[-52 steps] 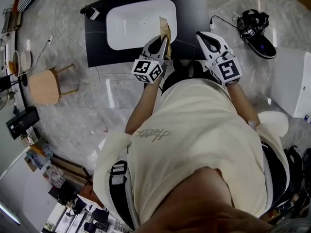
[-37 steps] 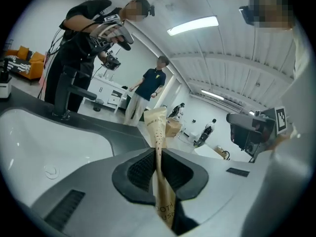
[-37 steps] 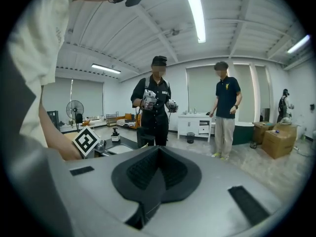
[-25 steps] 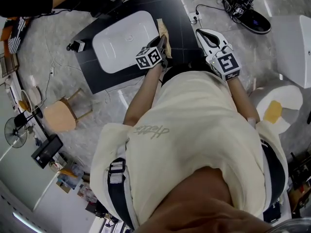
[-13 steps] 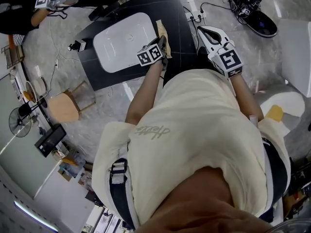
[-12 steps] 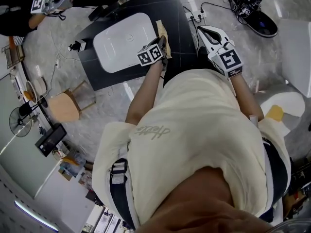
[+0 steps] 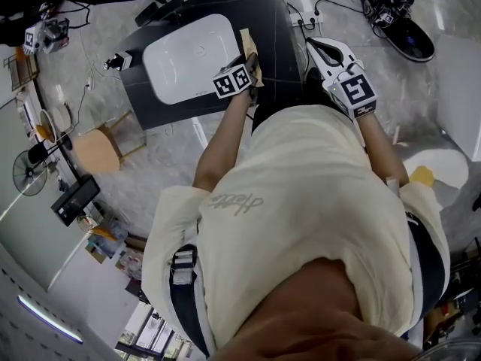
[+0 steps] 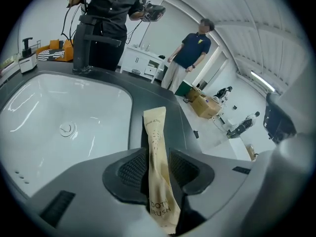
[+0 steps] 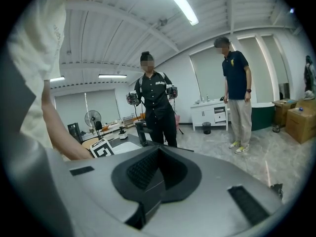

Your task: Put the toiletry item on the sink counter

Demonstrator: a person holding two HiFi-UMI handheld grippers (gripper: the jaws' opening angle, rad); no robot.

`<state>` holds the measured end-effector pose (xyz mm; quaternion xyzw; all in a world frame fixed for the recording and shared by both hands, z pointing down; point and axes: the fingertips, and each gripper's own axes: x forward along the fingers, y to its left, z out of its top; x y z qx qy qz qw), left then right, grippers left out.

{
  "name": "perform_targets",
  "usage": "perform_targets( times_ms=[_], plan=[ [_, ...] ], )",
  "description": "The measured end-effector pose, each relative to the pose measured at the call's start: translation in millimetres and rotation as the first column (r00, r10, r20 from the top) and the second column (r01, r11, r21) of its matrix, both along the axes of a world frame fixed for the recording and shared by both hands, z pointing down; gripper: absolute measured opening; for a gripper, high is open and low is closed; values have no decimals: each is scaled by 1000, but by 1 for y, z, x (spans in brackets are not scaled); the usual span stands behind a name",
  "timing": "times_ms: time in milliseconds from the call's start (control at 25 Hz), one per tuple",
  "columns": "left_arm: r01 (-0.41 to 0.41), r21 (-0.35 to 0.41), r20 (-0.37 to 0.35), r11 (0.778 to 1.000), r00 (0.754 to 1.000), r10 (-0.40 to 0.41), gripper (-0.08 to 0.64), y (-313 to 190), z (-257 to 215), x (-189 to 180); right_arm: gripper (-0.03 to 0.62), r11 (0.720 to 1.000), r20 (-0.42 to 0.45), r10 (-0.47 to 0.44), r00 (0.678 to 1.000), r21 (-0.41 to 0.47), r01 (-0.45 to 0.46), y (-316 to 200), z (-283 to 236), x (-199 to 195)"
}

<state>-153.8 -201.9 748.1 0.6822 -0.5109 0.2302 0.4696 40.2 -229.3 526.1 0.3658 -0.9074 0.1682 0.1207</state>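
Around white basin (image 7: pixel 188 55), dark counter (image 7: pixel 272 22), grey marble floor (image 7: pixel 161 168) beyond.

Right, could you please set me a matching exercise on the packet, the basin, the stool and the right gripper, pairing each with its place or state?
1 packet
2 basin
3 stool
4 right gripper

a on the floor beside the counter
b held in the air, nothing in it
c set into the counter
d between the jaws of the left gripper

Pairs: 1-d, 2-c, 3-a, 4-b.

The left gripper's jaws have just been opening, with the packet between them.
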Motion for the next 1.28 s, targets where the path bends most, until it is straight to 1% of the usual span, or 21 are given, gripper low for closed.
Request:
perform_targets(
  times_ms=[120,240,440,520,640,720,760,800,880,960,1000,1080,1120,1200,1280],
  plan=[
    [20,25,12,999,1000,-20,144,0,-9,-1,-6,1000,8,-23,1000,0,23,-1,1,2],
    [39,67,24,997,999,-40,144,-2,-21,-2,-6,999,13,-51,999,-1,51,-2,2,2],
    [75,133,19,988,997,-78,144,0,-41,-8,-6,997,4,-72,997,-12,73,0,9,-4],
    [80,172,9,982,997,-83,144,1,-51,-10,-6,997,0,-74,997,-10,74,2,9,-8],
    [53,256,4,965,998,-56,144,0,-74,-10,-6,998,-13,-69,998,2,69,8,5,-12],
    [24,328,2,944,1000,-26,144,-1,-96,-7,-6,998,-24,-57,998,-2,57,12,2,-15],
    [7,368,0,930,1000,-8,144,-2,-110,-7,-6,999,-27,-49,998,-7,48,14,0,-18],
    [-12,411,-1,912,1000,14,144,-3,-125,-6,-6,999,-26,-41,999,-10,40,17,-3,-22],
    [-58,492,3,869,998,65,143,-7,-155,-6,-6,999,-23,-33,999,-10,32,23,-11,-32],
    [-96,554,8,827,994,110,138,-9,-179,-7,-6,1000,-28,-30,999,-8,30,29,-15,-43],
    [-108,577,6,810,992,129,125,-8,-189,-7,-6,1000,-30,-27,999,-7,27,32,-17,-47],
    [-125,615,-3,779,987,161,34,-6,-205,-8,-6,1000,-30,-16,999,-3,16,35,-21,-55],
    [-135,629,-5,766,984,178,7,-4,-211,-9,-6,1000,-30,-11,999,2,11,37,-24,-59],
    [-154,649,-4,745,978,207,5,1,-220,-11,-6,1000,-30,1,1000,19,0,40,-32,-65],
    [-155,667,-9,729,976,217,3,7,-230,-16,-6,999,-26,10,1000,42,-9,42,-42,-70]
  ],
)
